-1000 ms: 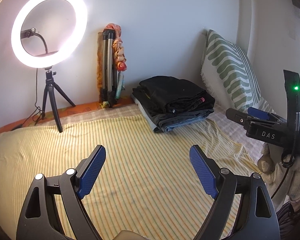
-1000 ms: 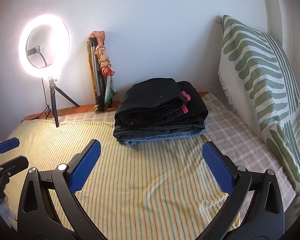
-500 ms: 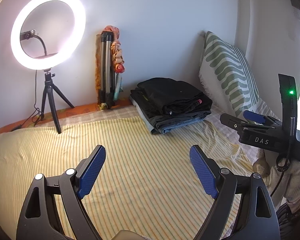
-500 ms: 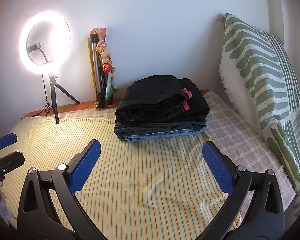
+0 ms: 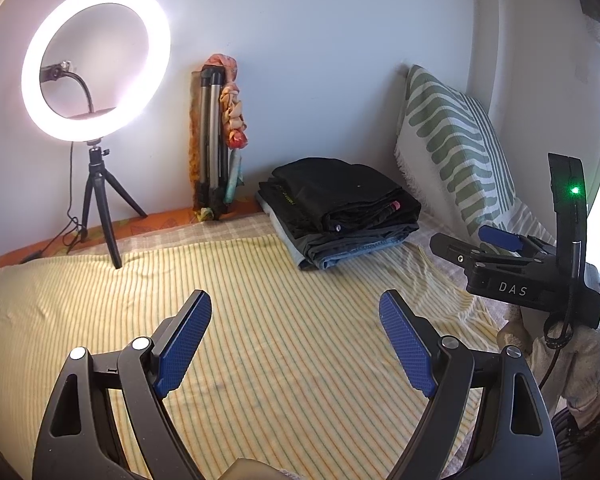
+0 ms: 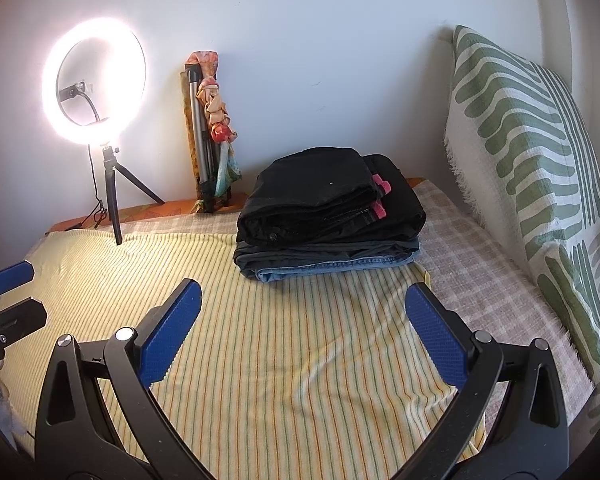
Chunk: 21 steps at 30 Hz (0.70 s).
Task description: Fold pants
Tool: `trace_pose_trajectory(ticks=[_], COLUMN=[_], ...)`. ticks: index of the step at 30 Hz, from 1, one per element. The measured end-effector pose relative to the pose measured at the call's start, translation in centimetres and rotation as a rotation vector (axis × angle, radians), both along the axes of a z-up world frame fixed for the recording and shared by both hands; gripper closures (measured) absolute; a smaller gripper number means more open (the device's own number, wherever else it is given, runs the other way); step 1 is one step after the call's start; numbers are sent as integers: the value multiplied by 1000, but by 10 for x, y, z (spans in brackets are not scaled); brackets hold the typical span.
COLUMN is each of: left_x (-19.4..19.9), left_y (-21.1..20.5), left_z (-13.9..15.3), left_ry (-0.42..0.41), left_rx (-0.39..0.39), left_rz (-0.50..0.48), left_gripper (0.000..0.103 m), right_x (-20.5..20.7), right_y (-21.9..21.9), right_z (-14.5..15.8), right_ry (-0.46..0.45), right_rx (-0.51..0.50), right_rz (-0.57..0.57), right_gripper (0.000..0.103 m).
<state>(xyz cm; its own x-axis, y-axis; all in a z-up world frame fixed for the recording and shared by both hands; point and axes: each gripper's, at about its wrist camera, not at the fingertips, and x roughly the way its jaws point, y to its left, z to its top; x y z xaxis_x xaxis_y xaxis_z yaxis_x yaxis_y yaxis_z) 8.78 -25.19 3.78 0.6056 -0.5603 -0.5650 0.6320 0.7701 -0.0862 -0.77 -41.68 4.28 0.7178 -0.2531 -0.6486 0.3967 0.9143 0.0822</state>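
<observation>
- A bed [image 6: 480, 248] covered with a yellow striped cotton sheet [image 6: 300, 360] is seen in both wrist views; a checked cloth shows along its far edge and right side.
- A large white pillow with green wavy stripes [image 6: 532, 152] is leaned against the wall at the bed's right edge.
- A lit white ring light on a small black tripod [image 5: 96, 64] is stood near the far left corner of the bed.
- A stack of folded pants, black ones on top of blue denim ones [image 6: 328, 212], is laid near the far edge of the bed, towards the right corner, with its long axis running roughly along that far edge.
- The right tool [image 6: 300, 332] is held spread wide with nothing between its blue pads; the stack lies straight ahead of it and is judged nearer to it.
- The left tool [image 5: 296, 340] is likewise spread and empty above the sheet; the stack lies ahead and to its right, well apart.
- No unfolded pants are visible on the sheet.
</observation>
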Motion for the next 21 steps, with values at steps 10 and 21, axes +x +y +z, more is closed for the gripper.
trace_pose_trajectory(ticks=[10,21], left_x=[-1,-3], left_y=[-1,1], left_z=[1,4], left_ry=[5,-20], left_rx=[5,4], left_rz=[0,18], left_gripper=[17,17], right_x=[0,0], right_y=[1,4], right_z=[-2,-3], right_ry=[-2,-1], right_rx=[3,6], right_rz=[5,6], right_gripper=[0,0])
